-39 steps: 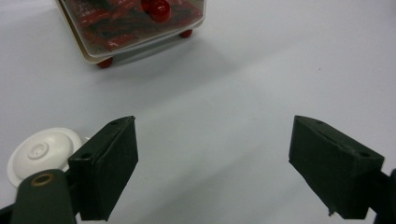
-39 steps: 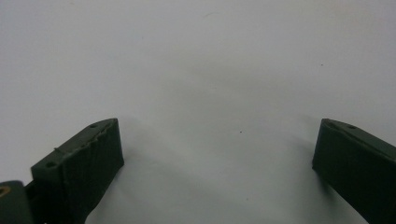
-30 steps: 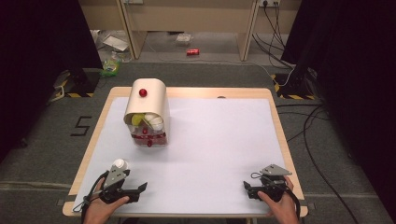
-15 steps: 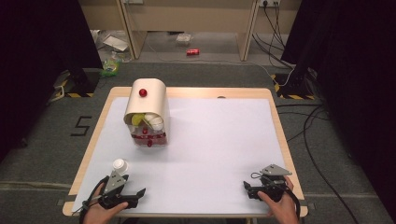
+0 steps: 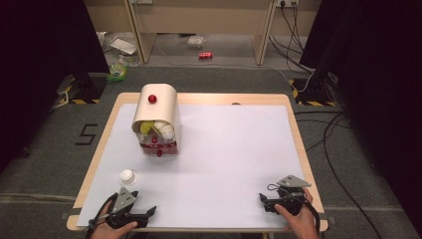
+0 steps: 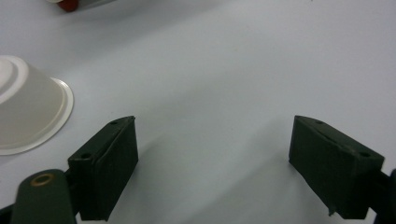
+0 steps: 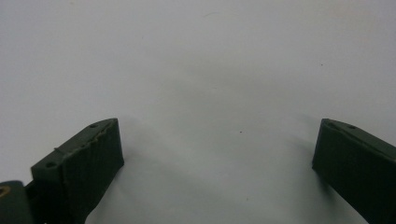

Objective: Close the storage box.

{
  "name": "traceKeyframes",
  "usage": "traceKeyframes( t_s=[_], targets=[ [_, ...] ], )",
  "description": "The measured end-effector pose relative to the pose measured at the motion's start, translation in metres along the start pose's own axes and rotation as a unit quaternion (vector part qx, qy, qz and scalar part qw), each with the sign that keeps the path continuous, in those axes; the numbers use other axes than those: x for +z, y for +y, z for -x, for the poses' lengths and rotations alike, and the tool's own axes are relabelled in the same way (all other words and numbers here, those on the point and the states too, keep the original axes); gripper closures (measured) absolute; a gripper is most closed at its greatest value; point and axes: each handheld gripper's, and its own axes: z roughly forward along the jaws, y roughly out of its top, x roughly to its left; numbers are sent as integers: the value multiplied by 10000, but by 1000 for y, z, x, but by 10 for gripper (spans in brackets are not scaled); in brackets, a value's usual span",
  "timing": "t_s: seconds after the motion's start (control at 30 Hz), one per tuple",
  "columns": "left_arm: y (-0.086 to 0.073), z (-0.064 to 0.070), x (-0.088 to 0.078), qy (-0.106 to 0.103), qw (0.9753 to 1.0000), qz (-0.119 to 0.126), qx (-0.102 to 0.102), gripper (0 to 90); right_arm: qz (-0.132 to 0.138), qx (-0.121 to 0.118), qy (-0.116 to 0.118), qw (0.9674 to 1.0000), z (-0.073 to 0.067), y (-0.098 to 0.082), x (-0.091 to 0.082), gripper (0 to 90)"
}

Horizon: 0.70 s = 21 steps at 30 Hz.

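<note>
White cup point(image 5: 127, 175), black tongs point(image 6: 212, 168), white table point(image 5: 239, 149)

Wooden table point(image 5: 293, 134) under white sheet point(image 5: 234, 149); box point(image 5: 157, 119) at ten o'clock, cup point(image 5: 127, 176) at eight.

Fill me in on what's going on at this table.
A person holds a two-jaw gripper in each hand at the near edge of the table. The left gripper has its jaws open and empty, with a small white cup standing upside down just beside it. The right gripper is open too, over bare white surface. Farther back stands a domed container holding more items.
</note>
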Motion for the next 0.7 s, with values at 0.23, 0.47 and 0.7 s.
traceKeyframes(
  t_s=[0.23, 0.47, 0.7],
  targets=[
    [-5, 4, -2, -2, 10000, 0, 18, 151, 1, 0, 0, 10000, 0, 0, 0, 21],
    [-10, 6, -5, 71, 9999, 87, -61, 151, 2, -7, -4, 10000, 0, 0, 0, 21],
    [-17, 10, -6, 229, 9992, 284, -149, 151, 2, -8, -5, 10000, 0, 0, 0, 21]
  ],
)
